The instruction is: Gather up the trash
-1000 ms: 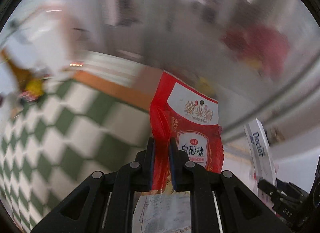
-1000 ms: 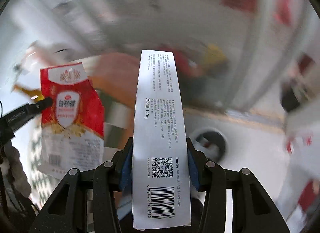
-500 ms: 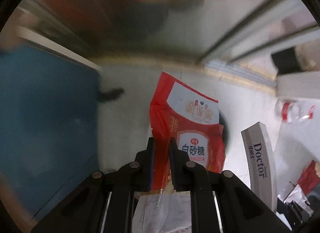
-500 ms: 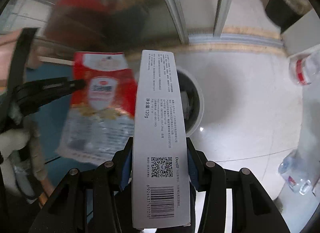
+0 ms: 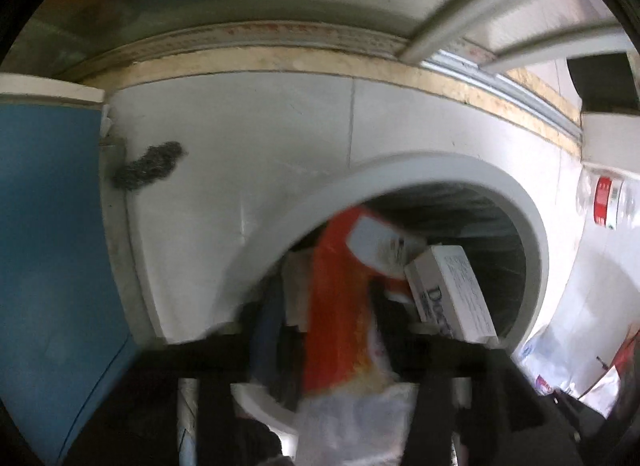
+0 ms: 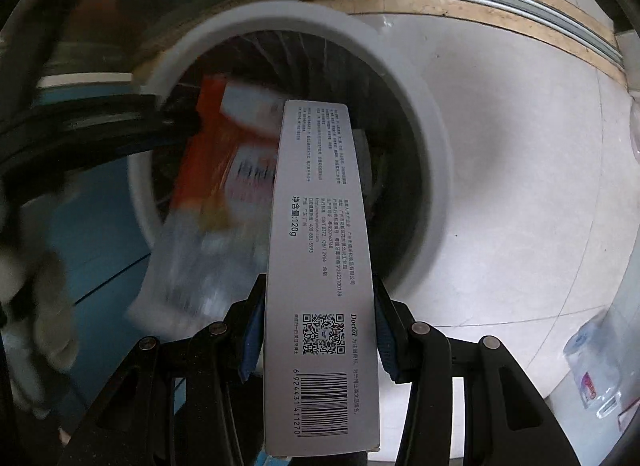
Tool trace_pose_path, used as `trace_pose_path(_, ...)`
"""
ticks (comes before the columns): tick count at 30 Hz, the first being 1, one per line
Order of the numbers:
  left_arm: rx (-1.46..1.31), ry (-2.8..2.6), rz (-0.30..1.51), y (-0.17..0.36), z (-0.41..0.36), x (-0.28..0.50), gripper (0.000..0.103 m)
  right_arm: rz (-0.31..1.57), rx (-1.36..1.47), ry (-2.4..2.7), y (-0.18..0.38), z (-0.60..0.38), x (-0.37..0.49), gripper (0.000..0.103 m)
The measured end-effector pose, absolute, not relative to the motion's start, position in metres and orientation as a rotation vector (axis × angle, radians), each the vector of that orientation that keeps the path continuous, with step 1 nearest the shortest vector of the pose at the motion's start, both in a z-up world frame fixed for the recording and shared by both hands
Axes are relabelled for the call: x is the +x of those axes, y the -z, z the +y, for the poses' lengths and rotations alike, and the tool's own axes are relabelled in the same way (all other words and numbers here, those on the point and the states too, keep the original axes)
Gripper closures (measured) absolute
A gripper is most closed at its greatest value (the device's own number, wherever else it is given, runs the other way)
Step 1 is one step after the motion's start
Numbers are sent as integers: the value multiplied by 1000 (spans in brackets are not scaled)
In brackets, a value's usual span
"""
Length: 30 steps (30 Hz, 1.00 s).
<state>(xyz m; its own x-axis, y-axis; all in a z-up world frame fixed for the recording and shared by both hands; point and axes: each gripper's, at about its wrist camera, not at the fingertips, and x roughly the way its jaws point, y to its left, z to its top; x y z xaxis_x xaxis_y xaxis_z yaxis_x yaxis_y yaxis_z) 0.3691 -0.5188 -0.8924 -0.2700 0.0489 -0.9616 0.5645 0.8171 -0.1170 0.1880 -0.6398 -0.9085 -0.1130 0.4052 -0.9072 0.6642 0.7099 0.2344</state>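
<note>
My left gripper holds a red and clear sugar bag over the mouth of a round grey trash bin; its fingers are blurred, so whether they are still shut is unclear. My right gripper is shut on a long white toothpaste box, whose far end reaches over the bin. The bag hangs blurred to the left of the box. The box also shows in the left wrist view, inside the bin rim.
A blue panel stands left of the bin. Clear plastic bottles lie on the white floor to the right. A dark scrubber lies on the floor. A door track runs behind.
Both grippers have moved down and forward to the bin, which now fills both views. The bag and box now hang over its opening. The left view is motion-blurred.
</note>
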Motion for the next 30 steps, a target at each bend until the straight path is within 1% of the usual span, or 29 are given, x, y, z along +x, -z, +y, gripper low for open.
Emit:
trace_pose_path(1, 447, 532, 1795, 888, -514, 372, 49, 1747, 852, 273, 915, -641, 192, 54)
trace_pose_path(2, 443, 532, 1790, 885, -511, 373, 42, 1765, 843, 268, 922, -638, 196, 54)
trace_pose_path(3, 439, 536, 1776, 879, -507, 375, 34, 1775, 839, 262, 926, -637, 198, 53)
trace_pose_path(4, 445, 529, 1759, 875, -505, 375, 5, 1785, 828, 262, 930, -635, 201, 53)
trace_pose_path(5, 454, 523, 1735, 868, -503, 376, 0, 1794, 820, 264, 932, -635, 203, 52)
trace_pose_path(8, 443, 508, 1708, 852, -492, 378, 0, 1787, 822, 290, 923, -634, 205, 50)
trace_pose_path(9, 444, 506, 1686, 844, -490, 378, 0, 1770, 822, 298, 915, -634, 204, 37)
trace_pose_path(10, 452, 499, 1656, 836, -487, 378, 0, 1749, 810, 310, 903, -635, 202, 28)
trace_pose_path(11, 458, 496, 1633, 830, -485, 377, 0, 1723, 793, 325, 890, -638, 202, 15)
trace_pose_path(12, 461, 492, 1599, 820, -482, 375, 0, 1705, 782, 336, 881, -639, 200, 11)
trace_pose_path(14, 471, 479, 1536, 802, -476, 371, 0, 1657, 742, 383, 850, -641, 191, 10)
trace_pose_path(15, 480, 471, 1517, 794, -474, 368, 0, 1637, 733, 401, 838, -641, 189, 2)
trace_pose_path(16, 486, 463, 1500, 784, -472, 365, 0, 1616, 720, 417, 826, -641, 183, 0)
trace_pose_path(23, 470, 443, 1429, 699, -453, 331, 0, 1473, 634, 523, 708, -631, 154, 0)
trace_pose_path(28, 440, 470, 1372, 610, -440, 299, 0, 1385, 589, 566, 621, -630, 138, 0)
trace_pose_path(30, 430, 485, 1348, 578, -434, 287, 0, 1341, 566, 582, 574, -617, 125, 0)
